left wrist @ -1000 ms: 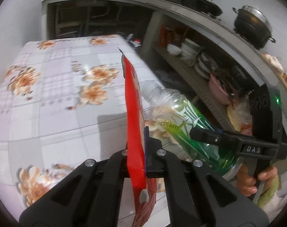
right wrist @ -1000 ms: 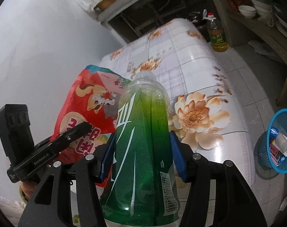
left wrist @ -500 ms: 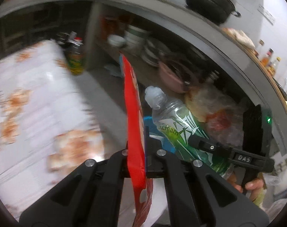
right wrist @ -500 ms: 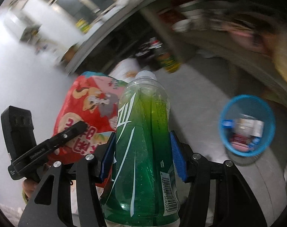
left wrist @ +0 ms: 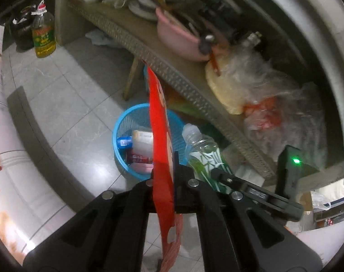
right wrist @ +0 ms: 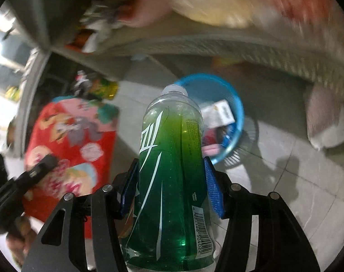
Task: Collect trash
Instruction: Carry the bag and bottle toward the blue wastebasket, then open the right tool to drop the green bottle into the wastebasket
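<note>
Both hands are loaded and I'm looking down at the blue mesh wastebasket [left wrist: 126,133] on the tiled floor [left wrist: 65,104]. In my left gripper [left wrist: 163,176] the fingers are pressed together, pinching the red snack bag [left wrist: 159,122] edge-on; it stands up toward twelve o'clock in the left wrist view and cuts right across the basket's mouth. In my right gripper [right wrist: 170,181] the blue-padded fingers [right wrist: 211,188] are clamped on the flanks of the green soda bottle [right wrist: 172,158], neck pointing at twelve o'clock, cap end overlapping the basket rim [right wrist: 237,104] in that view. The basket sits at about one o'clock from the bottle, already holding a few cartons and wrappers.

I judge this to be the carry-over, just short of the drop. To do it well I want each item squarely above the opening before I let go. The bag is light and floppy, so I'd bring it low over the rim, otherwise it may flutter out. The bottle is slick and round; I'd tip its neck down into the basket, then spread the fingers cleanly. The wicker shelf [left wrist: 172,68] overhangs the basket at two o'clock, so I mind that edge. The right view is blurred.
</note>
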The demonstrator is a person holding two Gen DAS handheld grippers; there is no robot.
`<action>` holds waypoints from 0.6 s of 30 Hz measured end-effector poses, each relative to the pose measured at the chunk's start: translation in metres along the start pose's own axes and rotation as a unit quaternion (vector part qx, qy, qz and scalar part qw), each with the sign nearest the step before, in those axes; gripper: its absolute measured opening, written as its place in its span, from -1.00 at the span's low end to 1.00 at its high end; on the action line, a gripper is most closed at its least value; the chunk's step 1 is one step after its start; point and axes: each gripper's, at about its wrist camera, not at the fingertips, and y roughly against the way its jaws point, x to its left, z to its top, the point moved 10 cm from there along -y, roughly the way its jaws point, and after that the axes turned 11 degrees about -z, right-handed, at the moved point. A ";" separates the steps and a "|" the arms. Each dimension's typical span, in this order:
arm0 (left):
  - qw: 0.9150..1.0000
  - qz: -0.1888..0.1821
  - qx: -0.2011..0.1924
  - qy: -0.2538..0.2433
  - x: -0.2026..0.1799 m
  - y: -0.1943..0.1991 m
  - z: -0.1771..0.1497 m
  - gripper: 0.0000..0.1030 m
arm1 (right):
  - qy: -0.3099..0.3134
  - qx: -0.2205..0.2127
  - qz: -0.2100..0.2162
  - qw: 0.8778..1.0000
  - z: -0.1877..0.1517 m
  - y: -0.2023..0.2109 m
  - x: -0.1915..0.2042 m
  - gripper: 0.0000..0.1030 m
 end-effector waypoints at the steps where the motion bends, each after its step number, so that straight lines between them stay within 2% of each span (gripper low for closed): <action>1: 1.000 0.004 0.005 0.003 0.002 -0.006 0.001 -1.00 | -0.016 0.006 -0.011 1.000 0.004 -0.018 -0.008 0.05; 6: 1.000 0.015 0.007 0.004 0.009 -0.012 0.005 -1.00 | -0.065 0.011 -0.059 0.996 0.029 -0.081 -0.025 0.07; 10: 1.000 0.024 0.007 0.011 0.018 -0.010 0.009 -1.00 | -0.085 0.049 -0.075 0.992 0.029 -0.130 -0.030 0.08; 13: 1.000 0.027 0.007 0.014 0.022 -0.010 0.012 -1.00 | -0.078 0.038 -0.066 0.994 0.032 -0.128 -0.024 0.10; 18: 0.999 0.026 0.008 0.021 0.025 -0.015 0.018 -1.00 | -0.061 0.005 -0.056 0.997 0.027 -0.094 -0.028 0.14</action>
